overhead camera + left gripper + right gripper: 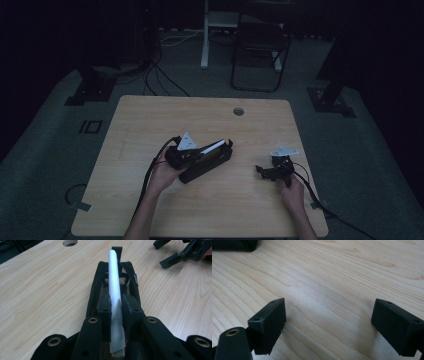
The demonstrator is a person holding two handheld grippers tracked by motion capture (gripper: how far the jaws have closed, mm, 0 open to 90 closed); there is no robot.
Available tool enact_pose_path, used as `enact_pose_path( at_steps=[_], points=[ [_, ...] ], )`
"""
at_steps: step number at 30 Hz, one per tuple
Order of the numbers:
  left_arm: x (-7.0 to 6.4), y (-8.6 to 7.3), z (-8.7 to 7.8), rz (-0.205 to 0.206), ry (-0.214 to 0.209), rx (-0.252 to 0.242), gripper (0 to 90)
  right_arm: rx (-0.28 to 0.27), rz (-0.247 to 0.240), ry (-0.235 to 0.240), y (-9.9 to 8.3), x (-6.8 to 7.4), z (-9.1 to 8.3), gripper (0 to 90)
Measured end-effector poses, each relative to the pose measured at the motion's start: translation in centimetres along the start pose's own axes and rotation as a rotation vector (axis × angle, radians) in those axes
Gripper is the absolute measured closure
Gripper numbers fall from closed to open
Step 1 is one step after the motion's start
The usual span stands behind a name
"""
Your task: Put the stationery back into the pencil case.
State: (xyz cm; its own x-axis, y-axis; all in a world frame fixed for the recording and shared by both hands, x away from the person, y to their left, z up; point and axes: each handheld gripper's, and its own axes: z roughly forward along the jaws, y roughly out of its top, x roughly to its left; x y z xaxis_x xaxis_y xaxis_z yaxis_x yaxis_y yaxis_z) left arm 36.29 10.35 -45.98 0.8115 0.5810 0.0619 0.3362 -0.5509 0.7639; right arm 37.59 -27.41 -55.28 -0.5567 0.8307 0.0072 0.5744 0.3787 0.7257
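The left gripper [115, 312] pinches a white rolled sheet [114, 282] between its jaws, holding it along the open black case [207, 161] mid-tabletop [150, 120], probably for insertion. The right gripper [328, 325] rests nearby, jaws spread, empty.

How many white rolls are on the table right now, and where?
1. The white roll is clamped between the left gripper fingers, lying along the open black case near the table's middle. More could be hidden inside the case.

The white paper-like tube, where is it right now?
The white tube is clamped in the left gripper, lying lengthwise over the open black fabric case near the middle of the wooden table.
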Motion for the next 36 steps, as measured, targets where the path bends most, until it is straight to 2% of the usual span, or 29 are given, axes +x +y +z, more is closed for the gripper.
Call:
enact_pose_path(
  at_steps=[10, 11, 13, 16, 20, 25, 33, 36],
  points=[
    [0.0, 0.0, 0.3, 0.005, -0.011, 0.01, 78.1, 0.0, 0.0, 0.0, 0.0, 0.0, 0.0, 12.3],
    [0.0, 0.0, 0.3, -0.002, -0.011, 0.006, 77.4, 0.0, 0.0, 0.0, 0.0, 0.0, 0.0, 12.3],
    [0.0, 0.0, 0.3, -0.007, -0.009, -0.001, 70.1, 0.0, 0.0, 0.0, 0.0, 0.0, 0.0, 12.3],
    [0.2, 0.0, 0.1, -0.017, 0.009, -0.004, 61.3, 0.0, 0.0, 0.0, 0.0, 0.0, 0.0, 12.3],
    [0.6, -0.1, -0.4, -0.032, 0.034, -0.009, 55.0, 0.0, -0.001, 0.001, 0.0, 0.0, 0.0, 12.3],
    [1.4, -0.3, -1.5, -0.051, 0.065, -0.024, 52.1, 0.0, -0.002, 0.001, 0.0, 0.0, 0.0, 12.3],
    [3.0, -1.3, -2.9, -0.072, 0.117, -0.001, 51.4, 0.0, -0.002, 0.001, 0.0, 0.0, 0.0, 12.3],
    [3.8, -1.9, -3.5, -0.074, 0.151, 0.019, 51.4, 0.0, -0.002, 0.002, 0.0, 0.0, 0.0, 12.3]
  ],
)
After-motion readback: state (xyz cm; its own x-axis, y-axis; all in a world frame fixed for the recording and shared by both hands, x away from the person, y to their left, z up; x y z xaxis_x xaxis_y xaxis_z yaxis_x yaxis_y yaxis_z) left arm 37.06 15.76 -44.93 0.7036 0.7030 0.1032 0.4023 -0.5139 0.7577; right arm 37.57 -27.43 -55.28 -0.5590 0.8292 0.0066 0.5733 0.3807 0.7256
